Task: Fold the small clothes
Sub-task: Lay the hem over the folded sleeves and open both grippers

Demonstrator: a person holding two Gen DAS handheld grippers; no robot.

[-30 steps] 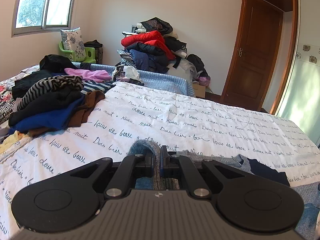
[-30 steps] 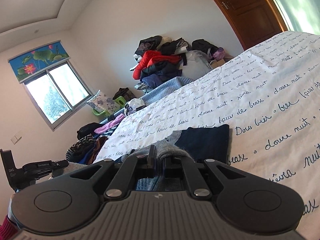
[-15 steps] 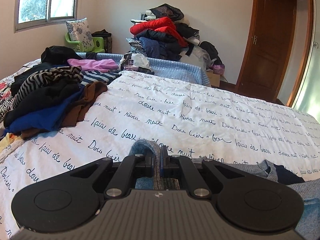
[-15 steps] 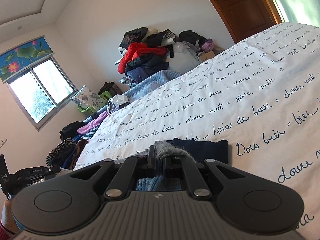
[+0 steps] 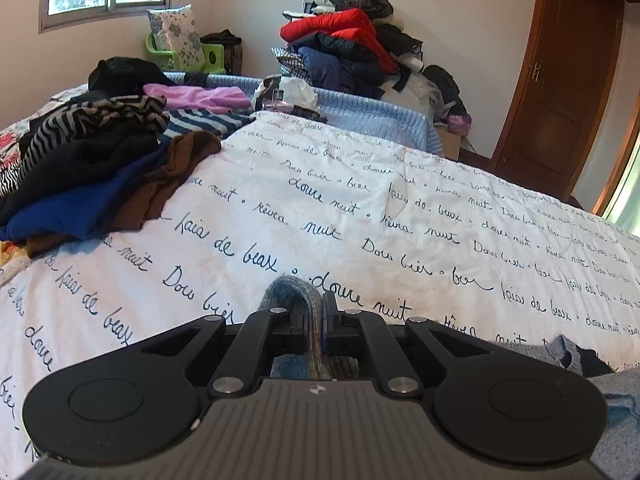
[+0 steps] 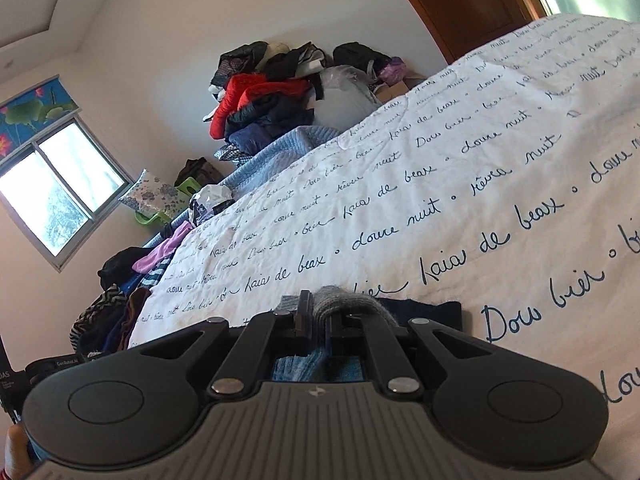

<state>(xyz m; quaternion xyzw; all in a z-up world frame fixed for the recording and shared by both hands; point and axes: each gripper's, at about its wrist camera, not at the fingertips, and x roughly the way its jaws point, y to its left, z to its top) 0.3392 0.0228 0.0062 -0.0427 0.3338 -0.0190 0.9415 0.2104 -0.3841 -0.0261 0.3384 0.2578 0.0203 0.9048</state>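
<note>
A grey and blue knitted garment [image 5: 294, 292] with a dark navy part [image 6: 432, 314] lies at the near edge of the bed. My left gripper [image 5: 316, 320] is shut on a fold of its knit edge, which bulges up between the jaws. My right gripper [image 6: 320, 320] is shut on another fold of the same garment [image 6: 344, 300]. More of the garment shows at the lower right of the left wrist view [image 5: 616, 392]. Most of it is hidden under the gripper bodies.
The white bedspread [image 5: 360, 208] with black script covers the bed. A heap of mixed clothes [image 5: 92, 160] lies at its left side. A tall pile of jackets [image 5: 344, 48] stands behind the bed. A wooden door [image 5: 560, 80] is at right.
Both grippers have moved lower and forward over the bed with the garment still held. Less of the navy part shows ahead of the right gripper.
</note>
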